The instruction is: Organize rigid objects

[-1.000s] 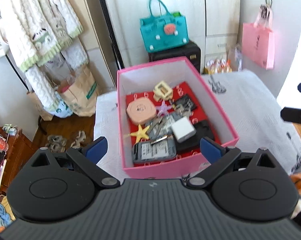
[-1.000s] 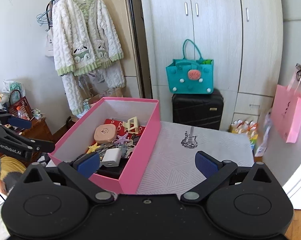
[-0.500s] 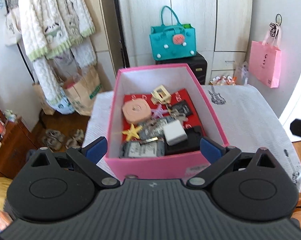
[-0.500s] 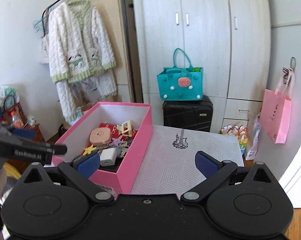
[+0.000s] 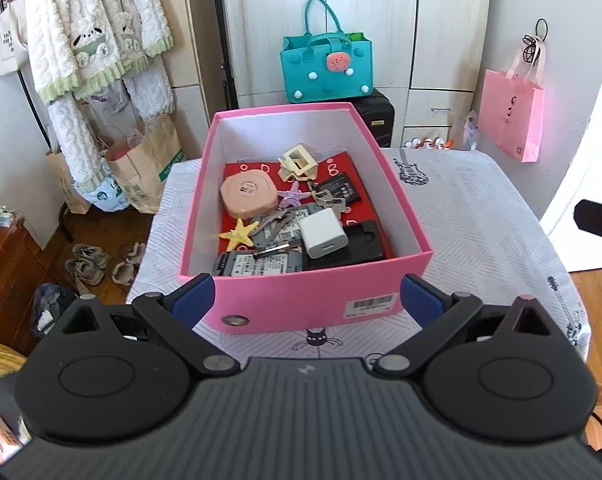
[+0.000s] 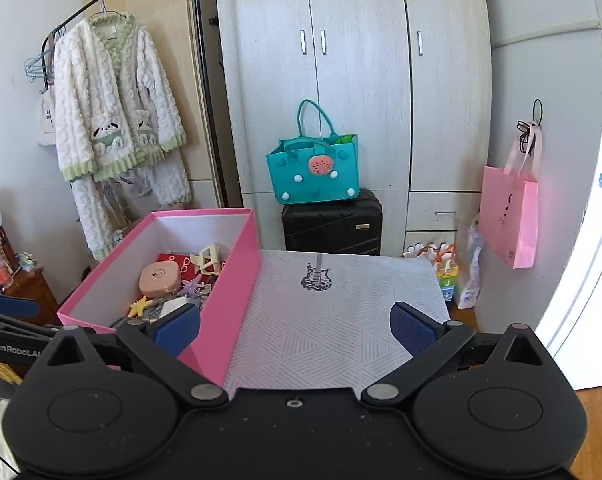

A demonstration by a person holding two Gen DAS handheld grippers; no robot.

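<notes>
A pink box [image 5: 301, 294] stands on the white-clothed table [image 5: 469, 216]. It holds a round pink case [image 5: 248, 193], a yellow starfish [image 5: 237, 233], a white charger [image 5: 323, 237], keys [image 5: 275, 224], a cream hair claw [image 5: 297, 162], black batteries [image 5: 341, 189] and a grey phone battery [image 5: 259, 265]. My left gripper [image 5: 307, 300] is open, in front of the box's near wall, holding nothing. My right gripper [image 6: 295, 330] is open and empty over the cloth, right of the box [image 6: 241, 272].
A teal bag [image 6: 313, 172] sits on a black suitcase [image 6: 333, 220] before the wardrobe. A pink paper bag [image 6: 509, 216] hangs on the right wall. A fleece robe [image 6: 113, 120] hangs at left. Shoes [image 5: 87, 264] lie on the floor left of the table.
The left gripper has pulled back and levelled, so the box now sits farther off and centred. The right view has risen and drawn back a little. Both stay open.
</notes>
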